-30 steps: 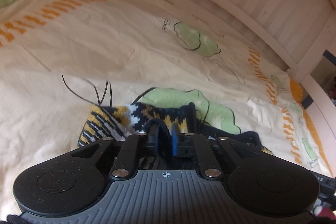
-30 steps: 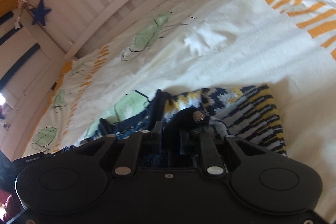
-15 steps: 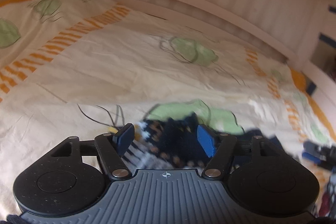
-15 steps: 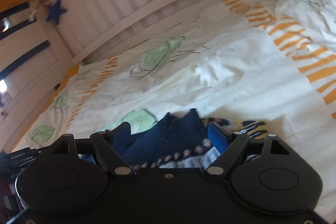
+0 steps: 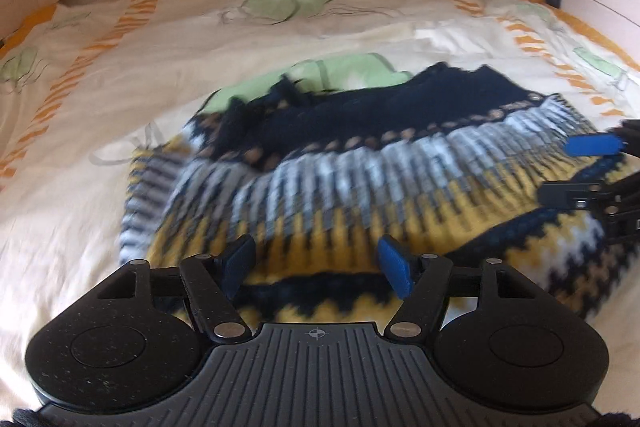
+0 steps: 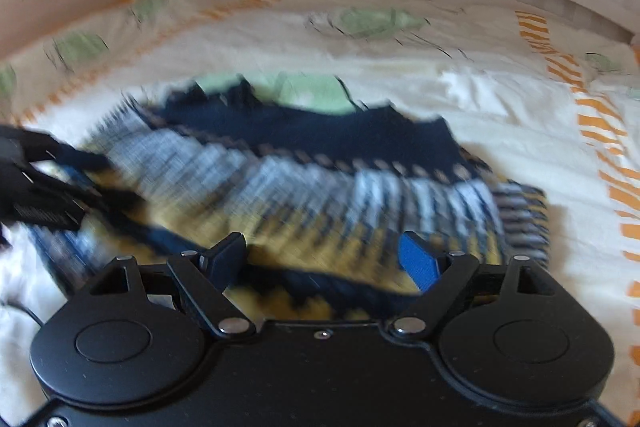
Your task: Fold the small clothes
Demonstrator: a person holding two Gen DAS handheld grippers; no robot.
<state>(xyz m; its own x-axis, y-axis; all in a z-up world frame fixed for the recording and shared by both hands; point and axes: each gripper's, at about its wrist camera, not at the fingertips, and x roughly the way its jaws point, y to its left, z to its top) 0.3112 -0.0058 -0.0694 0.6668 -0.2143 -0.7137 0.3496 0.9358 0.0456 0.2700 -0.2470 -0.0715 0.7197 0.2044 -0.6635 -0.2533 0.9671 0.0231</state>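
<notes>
Sweater [image 5: 360, 163] flat on bed [image 5: 80, 187], folded, blurred. Left tool [image 5: 316, 263] opening, empty, at near hem. Right tool [image 6: 324, 259] wide open, empty, beside it.

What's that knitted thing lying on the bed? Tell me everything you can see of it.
The knitted sweater looks like soft, thick wool: a navy top band, a row of tan dots, white-and-grey stripes, then yellow with navy zigzags. It lies folded and flat on the cream bedsheet, partly covering a green leaf print. Motion blur hides finer detail. Neither claw visibly presses on it.
</notes>
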